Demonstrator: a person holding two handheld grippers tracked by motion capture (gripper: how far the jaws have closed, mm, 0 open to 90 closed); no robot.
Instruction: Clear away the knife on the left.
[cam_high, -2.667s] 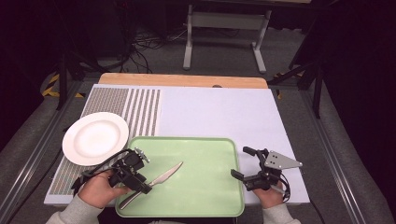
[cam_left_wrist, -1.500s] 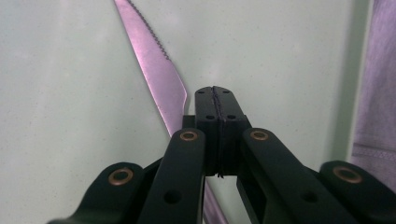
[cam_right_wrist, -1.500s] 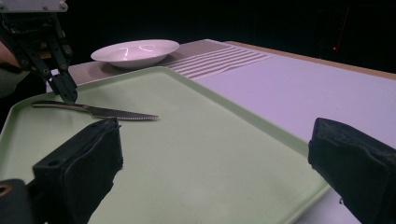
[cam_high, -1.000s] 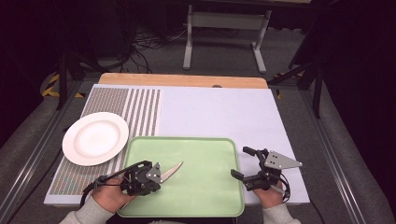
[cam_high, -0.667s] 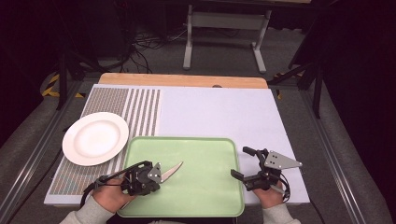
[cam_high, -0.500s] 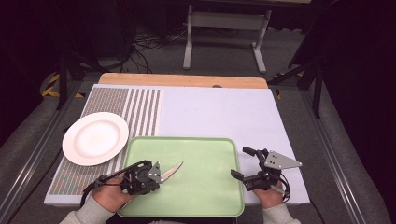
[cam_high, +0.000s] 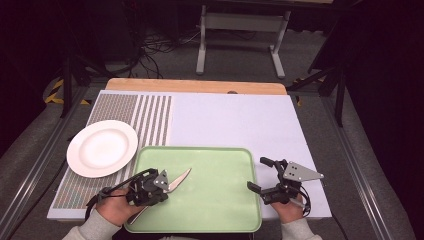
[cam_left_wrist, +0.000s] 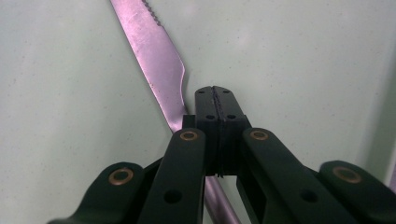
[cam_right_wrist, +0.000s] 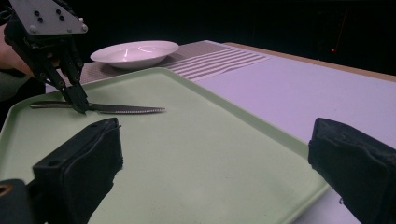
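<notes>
Left gripper (cam_high: 161, 186) low over the green tray (cam_high: 220, 200), jaws pressed fully together, tips set down right beside the knife (cam_high: 176, 181) where blade meets handle; nothing clamped between them in the left gripper view, knife (cam_left_wrist: 159, 70) passing just to one side of the closed tips. Knife flat on the tray's near-left part, serrated blade pointing toward the tray's middle. Right gripper (cam_high: 263, 174) held at the tray's right edge, jaws wide apart and empty. White plate (cam_high: 102, 148) on the bench (cam_high: 240, 120) left of the tray, apart from it.
</notes>
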